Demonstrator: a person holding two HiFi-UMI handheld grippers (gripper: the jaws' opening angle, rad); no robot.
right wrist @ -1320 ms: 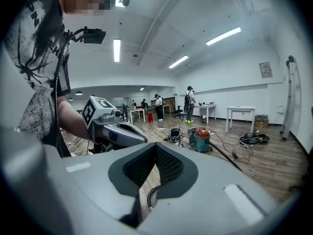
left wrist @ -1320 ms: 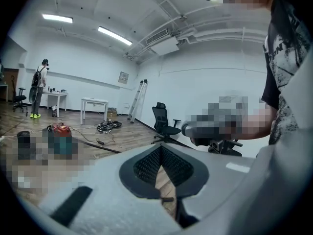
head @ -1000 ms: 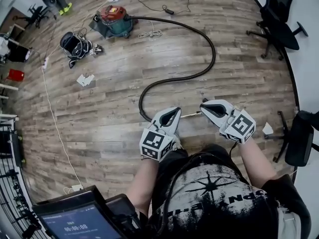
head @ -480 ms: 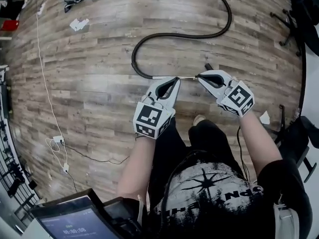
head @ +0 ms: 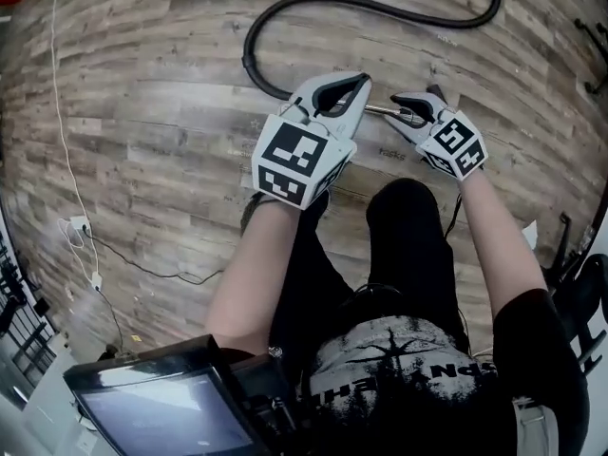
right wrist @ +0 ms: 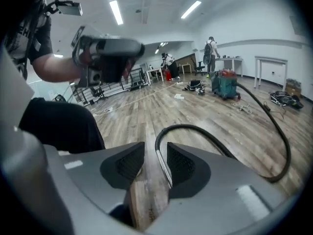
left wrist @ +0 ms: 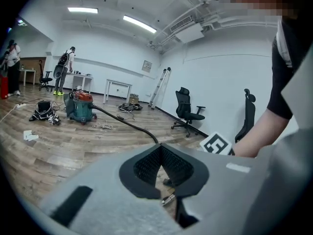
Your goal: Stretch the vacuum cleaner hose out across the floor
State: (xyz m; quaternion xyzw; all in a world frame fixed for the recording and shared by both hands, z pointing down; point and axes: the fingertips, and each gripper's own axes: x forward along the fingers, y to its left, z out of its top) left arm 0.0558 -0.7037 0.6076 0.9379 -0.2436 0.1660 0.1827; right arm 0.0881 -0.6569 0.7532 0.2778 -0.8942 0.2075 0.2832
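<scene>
The left gripper hangs low over the wooden floor, its jaws closed tip to tip, and the end of the metal tube shows just behind them. The right gripper has just been opening its jaws, and the tube lies between them along one pad. The black hose curves across the floor to the vacuum cleaner.
</scene>
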